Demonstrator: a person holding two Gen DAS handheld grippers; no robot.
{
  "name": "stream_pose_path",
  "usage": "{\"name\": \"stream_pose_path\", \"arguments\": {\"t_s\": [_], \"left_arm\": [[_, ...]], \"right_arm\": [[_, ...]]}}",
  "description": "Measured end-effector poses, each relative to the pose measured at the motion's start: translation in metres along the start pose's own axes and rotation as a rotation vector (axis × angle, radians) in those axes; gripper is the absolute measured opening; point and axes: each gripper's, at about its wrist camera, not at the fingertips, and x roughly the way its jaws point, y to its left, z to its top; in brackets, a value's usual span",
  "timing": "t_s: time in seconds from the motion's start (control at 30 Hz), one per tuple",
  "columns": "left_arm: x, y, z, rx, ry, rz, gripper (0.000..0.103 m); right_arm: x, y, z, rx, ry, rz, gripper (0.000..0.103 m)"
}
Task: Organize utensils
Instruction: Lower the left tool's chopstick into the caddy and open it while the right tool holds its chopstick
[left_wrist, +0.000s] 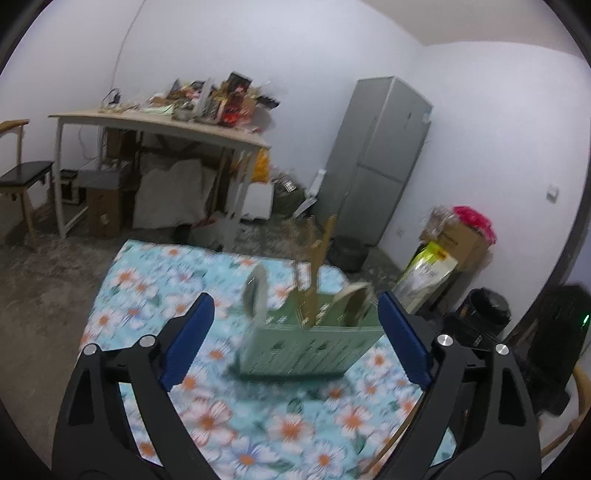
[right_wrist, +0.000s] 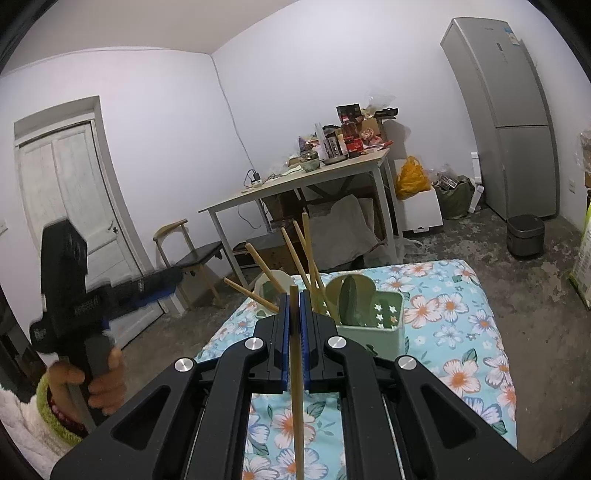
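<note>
In the left wrist view, the left tool (left_wrist: 295, 332) is seen spread wide and empty over the flowered tabletop (left_wrist: 155, 295), the green holder (left_wrist: 310, 350) standing just ahead with spoons and chopsticks upright in it. In the right wrist view, a single chopstick (right_wrist: 297, 387) is pinched by the right tool (right_wrist: 294, 325); it would best be kept upright and lowered into a free slot of the holder.

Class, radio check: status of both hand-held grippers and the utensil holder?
Left hand-held gripper open, empty. Right hand-held gripper shut on chopstick. Green utensil holder upright on floral cloth. Nothing blocking.
</note>
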Motion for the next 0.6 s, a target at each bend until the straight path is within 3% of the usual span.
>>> {"name": "stream_pose_path", "arguments": {"t_s": [0.37, 0.6], "left_arm": [[0.004, 0.04, -0.039, -0.04, 0.128, 0.214, 0.091], [0.011, 0.044, -0.057, -0.03, 0.186, 0.263, 0.094]], "right_arm": [[0.016, 0.019, 0.035, -0.049, -0.041, 0.041, 0.005], [0.025, 0.031, 0.075, -0.096, -0.099, 0.056, 0.005]]}}
